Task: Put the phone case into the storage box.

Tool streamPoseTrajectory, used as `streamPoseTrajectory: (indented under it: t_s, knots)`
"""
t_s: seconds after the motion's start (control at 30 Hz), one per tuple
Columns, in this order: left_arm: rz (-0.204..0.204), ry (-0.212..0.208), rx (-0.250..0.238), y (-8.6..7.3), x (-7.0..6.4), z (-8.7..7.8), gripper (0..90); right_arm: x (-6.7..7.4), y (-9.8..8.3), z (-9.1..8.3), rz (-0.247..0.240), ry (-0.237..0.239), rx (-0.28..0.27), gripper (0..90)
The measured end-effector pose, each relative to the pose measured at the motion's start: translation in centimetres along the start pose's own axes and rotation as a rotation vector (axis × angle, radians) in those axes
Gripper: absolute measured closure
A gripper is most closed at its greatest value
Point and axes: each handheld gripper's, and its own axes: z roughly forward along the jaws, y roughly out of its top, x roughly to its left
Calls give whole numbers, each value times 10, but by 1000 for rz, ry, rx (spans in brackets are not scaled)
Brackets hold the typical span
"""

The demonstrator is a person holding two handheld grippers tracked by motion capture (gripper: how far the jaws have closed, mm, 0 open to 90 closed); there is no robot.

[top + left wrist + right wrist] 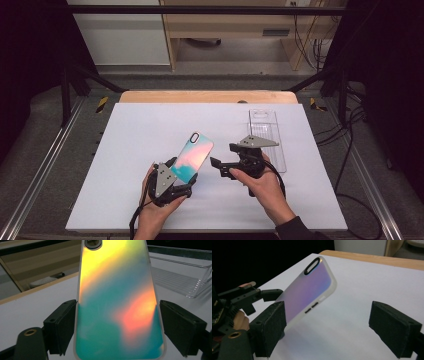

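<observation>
Above the white desk (125,150), near its front edge, the left gripper (172,182) holds a phone case (192,156) tilted up, with the camera hole at the far end. Its jaws are clamped on the two long edges of the lower part of the case. The right gripper (220,167) stands just beside the case, jaws apart, with nothing between them. A clear plastic tray (267,137) lies on the desk behind it.

The case looks light and thin, probably a little flexible, with a glossy rainbow back that may slip. I think the frosted side rim gives better hold than the shiny face, and a gentle squeeze is enough, because strong pressure could bend it.
</observation>
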Motion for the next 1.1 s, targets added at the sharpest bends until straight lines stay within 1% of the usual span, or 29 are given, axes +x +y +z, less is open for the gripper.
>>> streamPoseTrajectory:
  t_s: [0.07, 0.13, 0.23, 0.3, 0.4, 0.5, 0.6, 0.63, 0.73, 0.77, 0.8, 0.9, 0.93, 1.0, 1.1]
  knots:
    - [-6, -5, 2, 0, -2, -1, 165, 1, 0, 3, 0, 11, -1, 168]
    - [9, 0, -9, 1, -3, 0, 165, 2, 0, 5, 7, 14, 1, 178]
    - [7, -9, -12, 1, -4, 0, 165, 3, -1, 6, -5, 12, -6, 234]
    - [10, -9, -13, 1, -4, 0, 166, 3, -3, 7, 4, 24, -6, 252]
    - [14, -8, -19, 1, -5, 0, 165, 3, -3, 9, 3, 40, -14, 284]
    - [18, -10, -21, 2, -6, -1, 165, 3, -1, 9, 31, 59, -31, 311]
    - [18, -13, -26, 2, -8, -1, 165, 2, -1, 9, 40, 70, -37, 324]
    - [18, -15, -27, 2, -8, -1, 165, 1, -1, 10, 51, 75, -42, 341]
    - [28, -16, -27, 2, -8, -1, 165, 0, -1, 10, 62, 82, -45, 358]
    - [30, -15, -30, 2, -8, -2, 166, -1, 0, 11, 66, 88, -49, 388]
    - [30, -15, -30, 2, -8, -2, 165, -1, 0, 11, 66, 88, -49, 388]
    - [25, -18, -39, 3, -8, -2, 165, -4, 0, 12, 88, 97, -58, 441]
    - [25, -22, -41, 3, -9, -2, 165, -5, 0, 12, 89, 96, -56, 469]
    - [33, -24, -39, 3, -10, -2, 165, -5, 0, 12, 85, 77, -55, 490]
    - [36, -30, -43, 3, -12, -2, 165, -6, 1, 11, 103, 97, -63, 522]
